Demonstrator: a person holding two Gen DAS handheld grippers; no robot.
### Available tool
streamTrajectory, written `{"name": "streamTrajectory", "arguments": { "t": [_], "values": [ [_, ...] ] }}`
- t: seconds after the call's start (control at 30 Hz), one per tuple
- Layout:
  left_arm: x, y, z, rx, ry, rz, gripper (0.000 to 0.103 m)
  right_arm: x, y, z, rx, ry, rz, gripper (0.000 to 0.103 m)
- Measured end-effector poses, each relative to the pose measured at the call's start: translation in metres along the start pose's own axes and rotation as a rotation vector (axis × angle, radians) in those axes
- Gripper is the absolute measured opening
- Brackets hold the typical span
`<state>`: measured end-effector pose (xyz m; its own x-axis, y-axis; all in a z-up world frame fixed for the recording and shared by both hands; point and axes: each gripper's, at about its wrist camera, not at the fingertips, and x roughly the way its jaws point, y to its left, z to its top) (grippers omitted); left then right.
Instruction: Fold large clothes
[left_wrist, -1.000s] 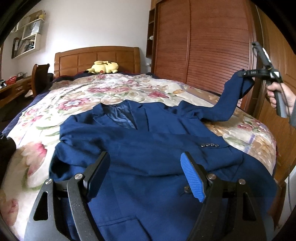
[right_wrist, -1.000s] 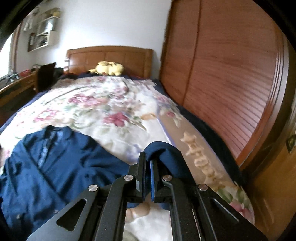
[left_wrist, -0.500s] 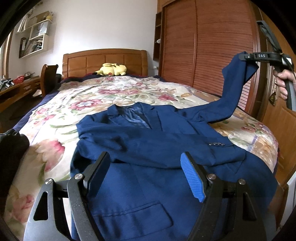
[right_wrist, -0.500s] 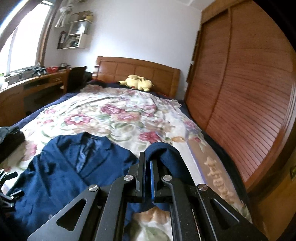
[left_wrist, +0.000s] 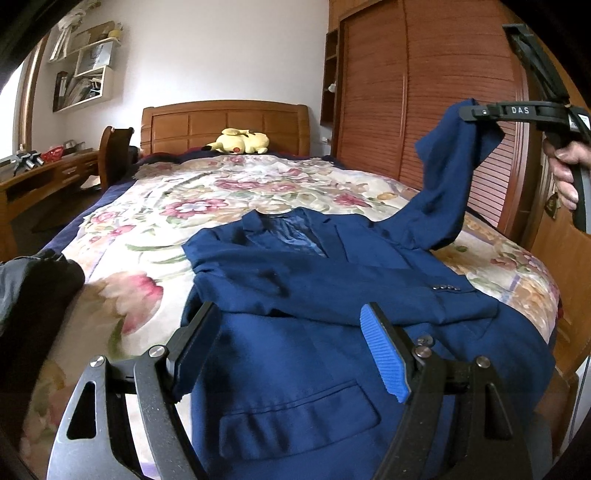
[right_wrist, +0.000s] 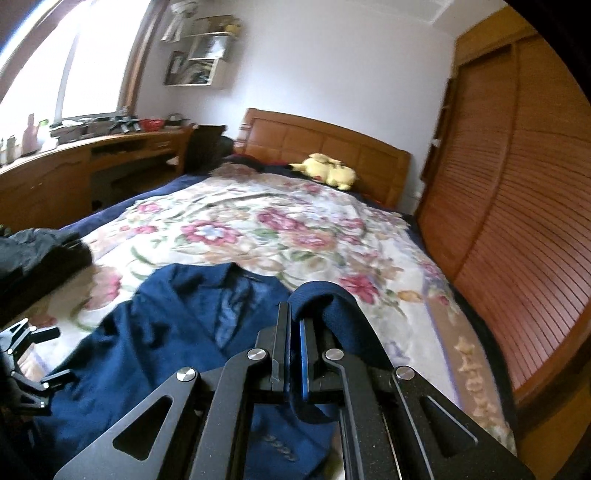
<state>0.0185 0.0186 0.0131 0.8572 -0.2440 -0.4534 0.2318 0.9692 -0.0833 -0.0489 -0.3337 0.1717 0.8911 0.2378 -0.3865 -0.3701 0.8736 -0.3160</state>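
Observation:
A navy blue suit jacket (left_wrist: 332, 295) lies face up on the flowered bedspread (left_wrist: 221, 192), collar toward the headboard. One sleeve (left_wrist: 332, 291) is folded across its chest. My left gripper (left_wrist: 291, 332) hovers open over the jacket's lower front, nothing between its pads. The other sleeve (left_wrist: 443, 184) rises off the bed at the right, its cuff pinched in my right gripper (left_wrist: 467, 112), which a hand (left_wrist: 569, 173) holds up. In the right wrist view the right gripper (right_wrist: 294, 317) is shut on that cuff (right_wrist: 328, 302), with the jacket (right_wrist: 166, 332) below and to the left.
A dark bundle of clothing (left_wrist: 33, 295) sits at the bed's left edge. A yellow plush toy (left_wrist: 240, 142) lies by the wooden headboard (left_wrist: 221, 122). A slatted wooden wardrobe (left_wrist: 424, 92) runs along the right side. A desk (right_wrist: 92, 158) stands at the left.
The right gripper has lifted the sleeve cuff higher and swung leftward toward the jacket's body. The left gripper has drifted back and right, showing more of the jacket's lower front, still open.

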Motion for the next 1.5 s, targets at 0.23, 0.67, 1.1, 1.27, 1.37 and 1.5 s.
{"name": "streamTrajectory", "arguments": {
  "t": [0.23, 0.67, 1.1, 1.27, 1.37, 1.5],
  "values": [
    [-0.004, 0.014, -0.002, -0.009, 0.001, 0.017, 0.079, 0.014, 0.039, -0.002, -0.07, 0.025, 0.13, 0.003],
    [-0.005, 0.026, -0.005, -0.016, 0.01, 0.04, 0.079, 0.081, 0.067, -0.044, -0.11, 0.221, 0.256, 0.004],
    [0.019, -0.003, -0.005, 0.031, 0.045, 0.013, 0.079, 0.097, 0.024, -0.08, -0.045, 0.245, 0.179, 0.05],
    [0.028, -0.024, -0.006, 0.07, 0.064, -0.012, 0.079, 0.123, -0.002, -0.105, 0.015, 0.268, 0.129, 0.05],
    [0.032, -0.039, -0.005, 0.082, 0.071, -0.055, 0.079, 0.132, -0.006, -0.121, 0.038, 0.286, 0.115, 0.05],
    [0.041, -0.064, -0.004, 0.101, 0.099, -0.158, 0.07, 0.139, -0.009, -0.141, 0.064, 0.289, 0.097, 0.05]
  ]
}}
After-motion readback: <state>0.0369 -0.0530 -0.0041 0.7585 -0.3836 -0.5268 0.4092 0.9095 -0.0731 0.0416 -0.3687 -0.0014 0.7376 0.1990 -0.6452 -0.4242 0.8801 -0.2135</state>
